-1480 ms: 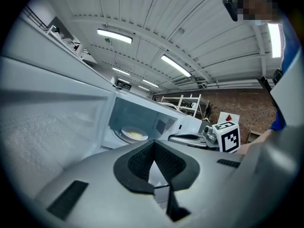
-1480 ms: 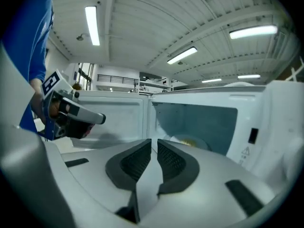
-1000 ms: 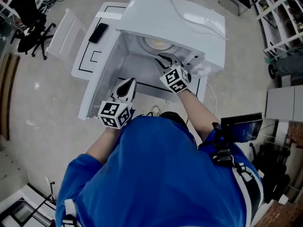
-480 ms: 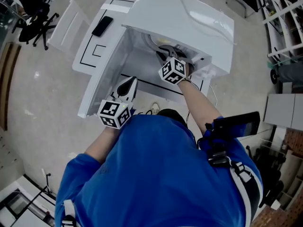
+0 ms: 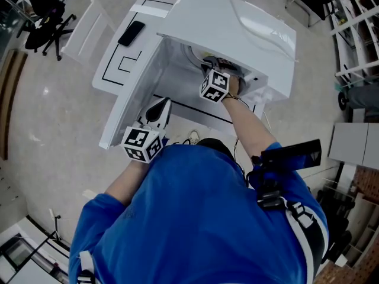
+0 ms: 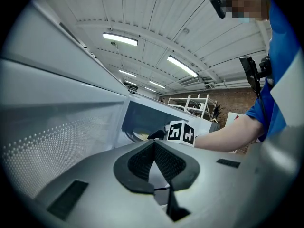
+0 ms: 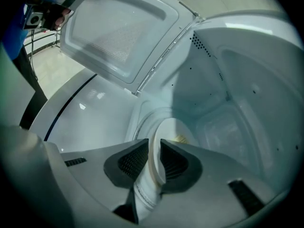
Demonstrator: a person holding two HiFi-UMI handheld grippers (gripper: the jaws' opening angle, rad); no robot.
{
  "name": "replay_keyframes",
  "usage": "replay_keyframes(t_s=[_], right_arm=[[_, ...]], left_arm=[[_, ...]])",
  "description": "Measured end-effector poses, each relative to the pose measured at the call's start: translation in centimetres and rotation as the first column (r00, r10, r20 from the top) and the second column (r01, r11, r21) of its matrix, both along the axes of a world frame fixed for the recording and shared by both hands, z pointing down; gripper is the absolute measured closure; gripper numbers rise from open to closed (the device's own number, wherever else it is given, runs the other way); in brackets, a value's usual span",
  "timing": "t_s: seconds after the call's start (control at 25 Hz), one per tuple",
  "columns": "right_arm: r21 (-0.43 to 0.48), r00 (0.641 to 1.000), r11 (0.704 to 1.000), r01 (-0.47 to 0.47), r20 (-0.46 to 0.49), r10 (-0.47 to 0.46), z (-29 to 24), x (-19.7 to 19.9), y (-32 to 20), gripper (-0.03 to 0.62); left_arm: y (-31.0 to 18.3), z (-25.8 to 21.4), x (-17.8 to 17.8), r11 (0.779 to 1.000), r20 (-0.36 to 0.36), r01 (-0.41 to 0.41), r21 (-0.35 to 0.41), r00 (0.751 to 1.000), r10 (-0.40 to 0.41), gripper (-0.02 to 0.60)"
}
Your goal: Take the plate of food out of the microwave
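plate (image 7: 173,127) in hand-held gripper (image 7: 154,142) (right)

No word, brand name or number is legible anywhere. The only signs are black-and-white square code patterns on the white marker cubes (image 5: 142,144) of the left tool (image 5: 159,108) and the right tool (image 5: 208,63); they carry no letters.
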State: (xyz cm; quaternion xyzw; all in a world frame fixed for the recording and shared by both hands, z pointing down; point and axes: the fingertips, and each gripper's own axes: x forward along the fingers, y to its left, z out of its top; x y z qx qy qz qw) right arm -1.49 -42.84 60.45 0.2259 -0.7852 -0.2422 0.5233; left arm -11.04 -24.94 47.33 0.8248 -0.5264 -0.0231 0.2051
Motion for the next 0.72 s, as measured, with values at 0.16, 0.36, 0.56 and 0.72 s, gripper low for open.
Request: replay_keyframes(t_s=[0.16,0.36,0.56,0.72], right_arm=[[0.01,0.999,1.0,-0.004,-0.045,0.005,0.4,0.25,-0.5,0.539],[0.008,0.997,1.0,-0.003,-0.074,0.003,0.79,0.28,-0.71,0.566],[0.016,0.996,1.0,-0.002,-0.092,0.004,0.64,0.27,-0.73,0.572],[0.021,0.995,1.0,0.001,-0.096,0.001,0.63,0.21,-0.28,0.574]], left_arm=[[-0.09,-0.03,-0.23,1.0,-0.003,0.007,0.003,1.0,-0.007,0.572],[-0.26,-0.09,-0.45,1.0,-0.007,0.008,0.005,1.0,-0.008,0.572],[-0.27,-0.03,-0.24,1.0,-0.009,0.003,0.004,1.0,-0.003,0.572],[-0.3,-0.1,-0.21,1.0,-0.012,0.001,0.007,1.0,0.0,0.572]])
